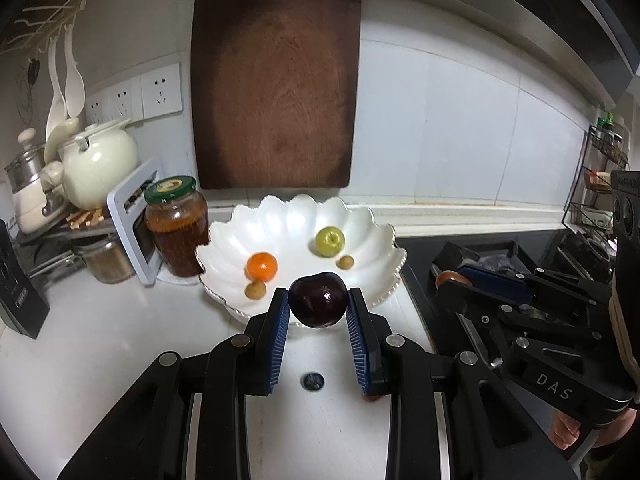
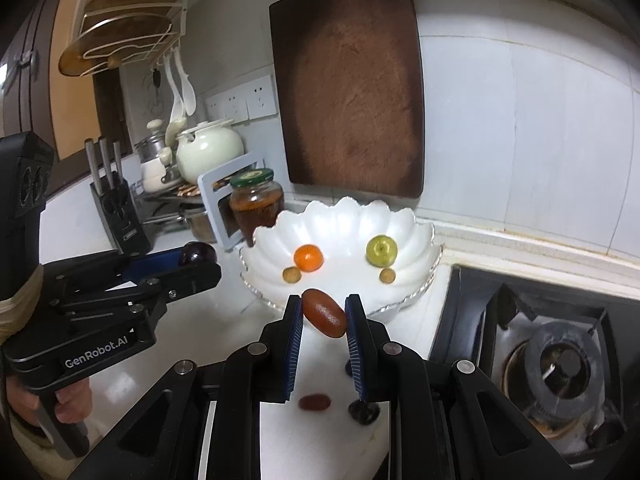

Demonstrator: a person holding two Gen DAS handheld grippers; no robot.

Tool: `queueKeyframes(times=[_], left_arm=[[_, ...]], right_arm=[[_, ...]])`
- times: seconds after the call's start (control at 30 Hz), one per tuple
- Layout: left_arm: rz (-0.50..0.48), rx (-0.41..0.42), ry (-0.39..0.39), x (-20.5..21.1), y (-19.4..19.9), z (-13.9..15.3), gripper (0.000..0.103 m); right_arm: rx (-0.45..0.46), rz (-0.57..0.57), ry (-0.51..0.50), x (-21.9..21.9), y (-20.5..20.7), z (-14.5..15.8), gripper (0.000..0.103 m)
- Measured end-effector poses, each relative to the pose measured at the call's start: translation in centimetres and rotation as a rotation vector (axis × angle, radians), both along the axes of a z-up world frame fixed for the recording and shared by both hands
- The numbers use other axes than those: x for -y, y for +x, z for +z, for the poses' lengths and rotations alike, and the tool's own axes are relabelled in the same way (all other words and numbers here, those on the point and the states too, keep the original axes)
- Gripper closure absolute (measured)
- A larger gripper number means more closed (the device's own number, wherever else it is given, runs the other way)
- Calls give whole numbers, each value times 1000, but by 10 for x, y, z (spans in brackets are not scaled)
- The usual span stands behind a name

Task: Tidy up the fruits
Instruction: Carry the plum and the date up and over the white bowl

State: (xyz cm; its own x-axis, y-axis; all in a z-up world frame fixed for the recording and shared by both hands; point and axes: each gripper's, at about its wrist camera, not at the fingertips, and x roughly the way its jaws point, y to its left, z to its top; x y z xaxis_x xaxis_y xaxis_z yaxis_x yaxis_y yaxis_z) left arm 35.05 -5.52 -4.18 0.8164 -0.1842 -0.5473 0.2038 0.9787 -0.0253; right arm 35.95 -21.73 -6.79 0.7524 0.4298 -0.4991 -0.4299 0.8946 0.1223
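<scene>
My left gripper (image 1: 318,300) is shut on a dark purple plum (image 1: 318,299), held just in front of the white scalloped bowl (image 1: 224,236). In the bowl lie an orange mandarin (image 1: 261,266), a green apple (image 1: 329,241) and two small tan fruits (image 1: 255,290). My right gripper (image 2: 323,312) is shut on a reddish-brown oval fruit (image 2: 324,313), also held just before the bowl (image 2: 416,224). On the white counter under it lie another reddish oval fruit (image 2: 315,402) and a dark fruit (image 2: 363,412). A dark round fruit (image 1: 313,381) lies below my left gripper.
A brown cutting board (image 1: 276,80) leans on the tiled wall behind the bowl. An amber jar with a green lid (image 1: 176,226), a cream pot (image 1: 100,164) and a knife block (image 2: 118,204) stand to the left. A gas stove (image 2: 556,356) is on the right.
</scene>
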Motion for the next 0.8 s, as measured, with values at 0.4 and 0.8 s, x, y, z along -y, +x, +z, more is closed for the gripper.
queueKeyframes(times=[0.4, 0.8], left_arm=[[41, 4, -18, -5, 34, 9, 74], [42, -57, -42, -9, 87, 14, 74]], right_arm=[[17, -31, 1, -2, 37, 9, 80], [-15, -37, -30, -13, 91, 16, 80]])
